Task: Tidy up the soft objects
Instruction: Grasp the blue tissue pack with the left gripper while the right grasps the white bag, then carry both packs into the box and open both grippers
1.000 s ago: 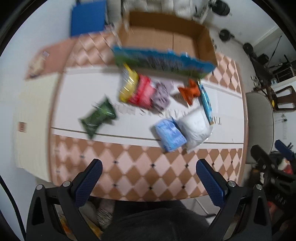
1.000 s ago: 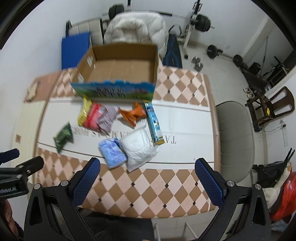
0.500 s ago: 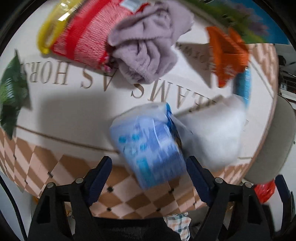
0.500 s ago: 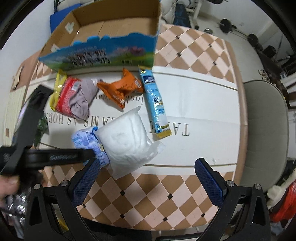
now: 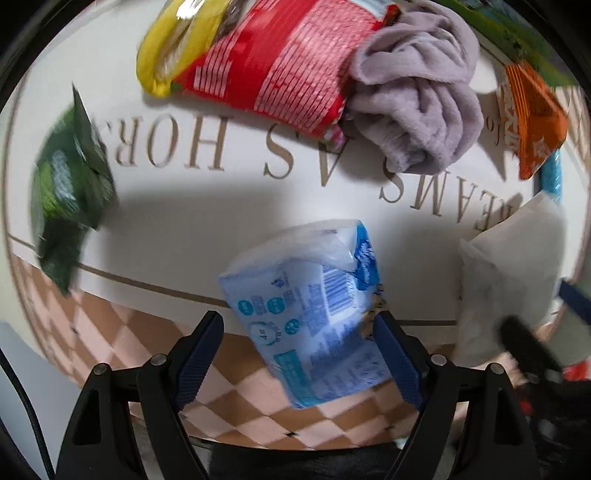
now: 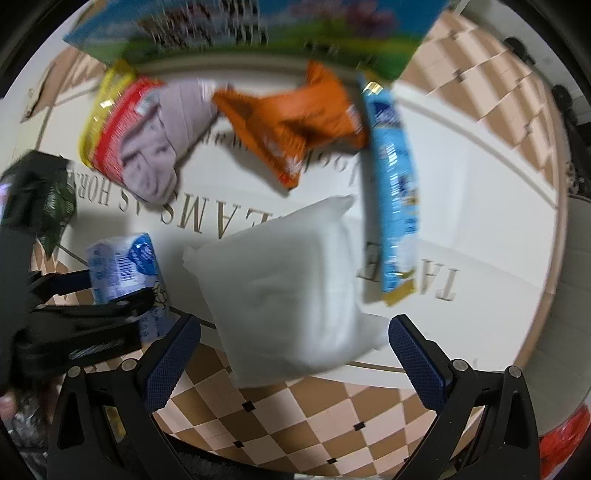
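A blue tissue pack (image 5: 310,310) lies on the table between the fingers of my left gripper (image 5: 301,354), which is open around it; it also shows in the right wrist view (image 6: 125,266). A white soft bag (image 6: 284,284) lies just ahead of my right gripper (image 6: 291,354), which is open, and shows at the right of the left wrist view (image 5: 509,266). A lilac cloth (image 5: 417,92) lies farther back, also in the right wrist view (image 6: 159,147).
A red packet (image 5: 280,62), a yellow packet (image 5: 166,48), a green packet (image 5: 66,184), an orange packet (image 6: 291,122) and a long blue packet (image 6: 395,192) lie around. An open cardboard box with a printed front (image 6: 258,29) stands behind. The table edge (image 6: 295,424) is near.
Both grippers have come down close to the table. The left now straddles the blue tissue pack; the right has closed in on the white bag.
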Demonstrator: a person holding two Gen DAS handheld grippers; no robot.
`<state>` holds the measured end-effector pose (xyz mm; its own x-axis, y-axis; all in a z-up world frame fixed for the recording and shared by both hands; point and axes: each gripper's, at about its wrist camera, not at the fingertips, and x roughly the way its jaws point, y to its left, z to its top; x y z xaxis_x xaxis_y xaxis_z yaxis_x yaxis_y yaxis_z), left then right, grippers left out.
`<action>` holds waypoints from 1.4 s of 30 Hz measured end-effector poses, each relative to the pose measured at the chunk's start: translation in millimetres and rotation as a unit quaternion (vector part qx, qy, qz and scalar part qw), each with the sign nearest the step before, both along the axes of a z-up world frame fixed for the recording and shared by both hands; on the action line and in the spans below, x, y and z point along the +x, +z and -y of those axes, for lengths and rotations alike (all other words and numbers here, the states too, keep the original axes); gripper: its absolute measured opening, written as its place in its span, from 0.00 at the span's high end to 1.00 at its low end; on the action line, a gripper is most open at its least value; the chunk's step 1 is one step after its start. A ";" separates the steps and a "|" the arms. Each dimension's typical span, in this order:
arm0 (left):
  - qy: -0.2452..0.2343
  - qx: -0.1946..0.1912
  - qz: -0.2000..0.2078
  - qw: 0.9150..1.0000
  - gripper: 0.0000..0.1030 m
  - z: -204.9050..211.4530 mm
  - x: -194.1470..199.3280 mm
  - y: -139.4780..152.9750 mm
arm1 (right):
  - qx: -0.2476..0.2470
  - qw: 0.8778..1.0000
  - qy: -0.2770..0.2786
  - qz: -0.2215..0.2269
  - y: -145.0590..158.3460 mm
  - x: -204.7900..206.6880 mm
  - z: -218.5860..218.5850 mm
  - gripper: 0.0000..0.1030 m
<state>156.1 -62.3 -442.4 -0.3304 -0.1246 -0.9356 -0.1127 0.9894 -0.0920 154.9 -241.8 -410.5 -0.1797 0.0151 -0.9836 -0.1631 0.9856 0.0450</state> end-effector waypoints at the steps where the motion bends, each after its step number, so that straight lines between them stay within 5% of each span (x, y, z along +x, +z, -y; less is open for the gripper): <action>1: 0.017 -0.015 -0.008 1.000 0.20 -1.9 -1.9 -2.8 | 0.001 1.000 -0.001 -0.009 -6.2 1.0 -0.8 0.00; 6: 0.046 -0.012 -0.010 0.999 0.23 -6.5 -13.6 -9.9 | 0.010 0.999 -0.015 -0.048 -30.8 4.1 0.4 0.00; 8: 0.034 0.007 0.007 0.999 0.47 -3.0 -18.2 -7.9 | 0.011 0.998 -0.032 -0.062 -38.1 4.6 5.0 0.09; 10: 0.024 0.007 0.017 1.000 0.60 4.6 -17.1 -13.5 | 0.000 0.997 -0.039 -0.065 -41.1 3.7 8.1 0.16; 15: -0.001 0.044 0.047 0.998 0.70 10.1 -30.7 4.3 | 0.004 0.997 -0.054 -0.047 -27.1 -1.5 10.9 0.30; 20: -0.024 0.043 0.109 0.993 0.71 19.2 -39.2 69.8 | 0.050 0.994 -0.086 -0.047 5.1 -8.2 16.3 0.33; 24: -0.042 0.023 0.172 0.984 0.71 25.4 -28.8 140.2 | 0.083 0.993 -0.082 -0.004 67.4 -7.7 16.9 0.33; 29: -0.078 -0.015 0.222 0.972 0.71 36.3 88.5 212.8 | 0.119 0.987 -0.086 0.063 159.5 32.6 20.5 0.33; 33: -0.097 -0.011 0.236 0.967 0.71 29.8 170.1 217.1 | 0.128 0.982 -0.091 0.107 200.6 99.0 10.2 0.33; 37: -0.101 -0.030 0.206 0.973 0.71 19.8 254.7 183.0 | 0.104 0.981 -0.106 0.123 181.5 185.7 -2.3 0.33; 42: -0.106 -0.045 0.157 0.981 0.70 20.8 326.6 126.9 | 0.072 0.987 -0.106 0.096 101.8 285.3 -21.1 0.33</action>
<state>482.7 -83.1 -315.5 -0.0558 -0.1717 -0.9836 0.1419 0.9737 -0.1780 440.2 -220.7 -308.7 0.0321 0.1742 -0.9842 0.0263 0.9842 0.1751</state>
